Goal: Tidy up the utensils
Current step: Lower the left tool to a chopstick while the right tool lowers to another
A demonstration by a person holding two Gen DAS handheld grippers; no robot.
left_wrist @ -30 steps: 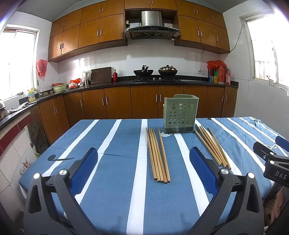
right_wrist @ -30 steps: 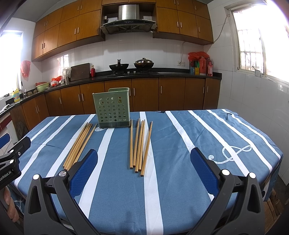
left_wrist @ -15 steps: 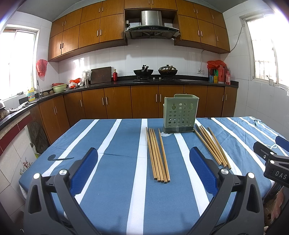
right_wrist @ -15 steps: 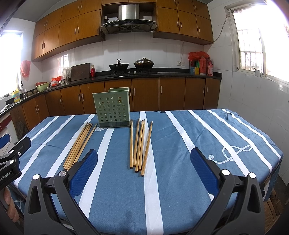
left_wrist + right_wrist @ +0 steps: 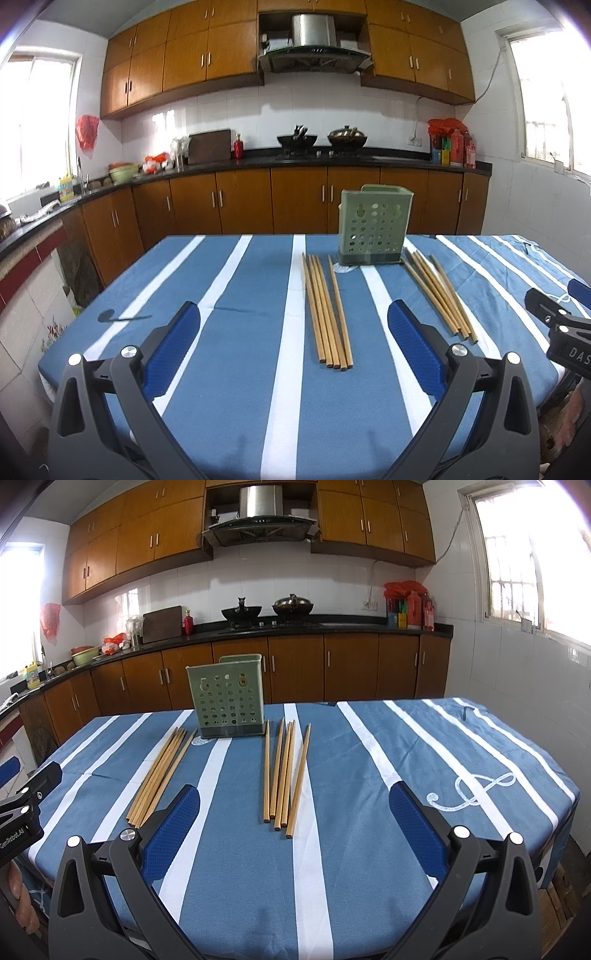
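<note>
Blue pads: left hand-held gripper [image 5: 293,341] spread wide, holding nothing, low at 6 o'clock over the worktop [image 5: 229,398].
Right hand-held gripper [image 5: 294,821]: equally wide and bare, likely poised to pick.
Near chopsticks [image 5: 327,312]: five, flat, side by side at 12 o'clock of the left pads, lined up for easy pinching.
Far chopsticks [image 5: 437,293]: about five, fanned at 2 o'clock.
Green holder [image 5: 373,226]: one, upright beyond both bundles, seemingly the destination.
</note>
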